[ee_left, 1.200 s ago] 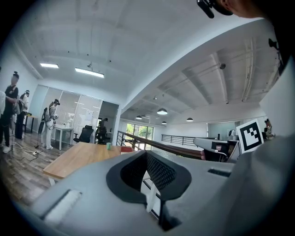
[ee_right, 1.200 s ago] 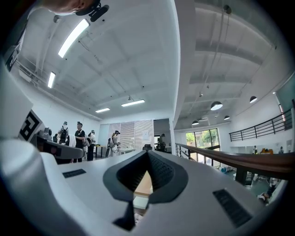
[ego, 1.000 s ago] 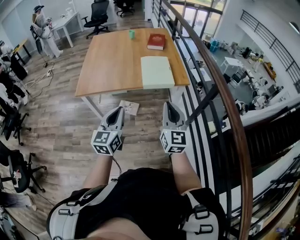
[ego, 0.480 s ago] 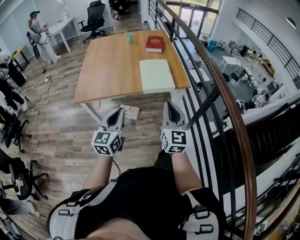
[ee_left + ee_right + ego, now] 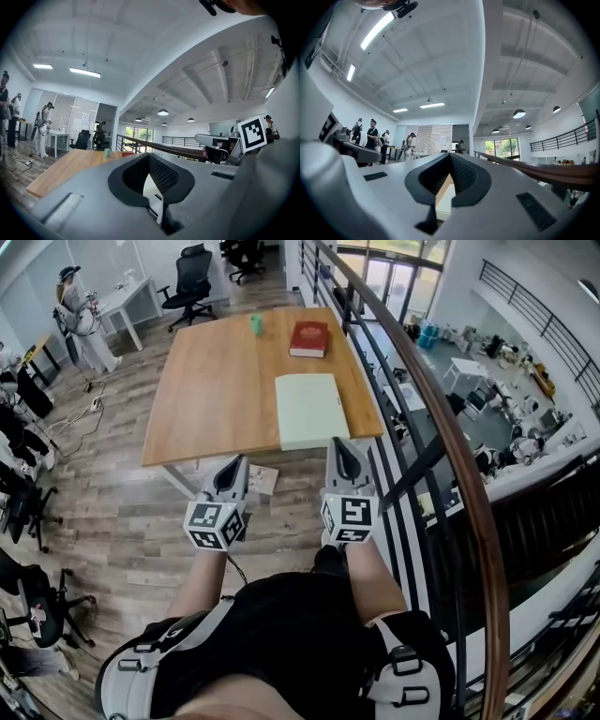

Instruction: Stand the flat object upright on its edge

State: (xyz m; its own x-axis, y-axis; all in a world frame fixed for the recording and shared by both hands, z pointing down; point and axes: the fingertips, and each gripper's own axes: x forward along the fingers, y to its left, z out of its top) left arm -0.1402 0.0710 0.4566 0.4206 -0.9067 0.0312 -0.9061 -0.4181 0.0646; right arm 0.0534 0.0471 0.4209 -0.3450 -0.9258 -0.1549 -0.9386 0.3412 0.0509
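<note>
Nearest you, at lower centre of the head view, both tools point level at the table ahead. The left gripper (image 5: 236, 463) has its jaws closed tip to tip with nothing between them, and the right gripper (image 5: 338, 446) looks the same in its own view, pads together and empty. Just past their tips, on the floor under the table's near edge, lies a loose sheet of paper (image 5: 261, 479). Next comes the wooden table (image 5: 206, 390). The pale green flat board (image 5: 310, 409), which I take to be the thing to stand up, lies flat at the table's near right corner. It sits directly above the right gripper in the frame, long axis running away from you, so your right hand is the nearer one. Farther up, a red book (image 5: 310, 337) also lies flat, with a small green cup (image 5: 255, 323) to its left. The only print is the square markers on the gripper cubes; nothing on the book's cover is readable.
</note>
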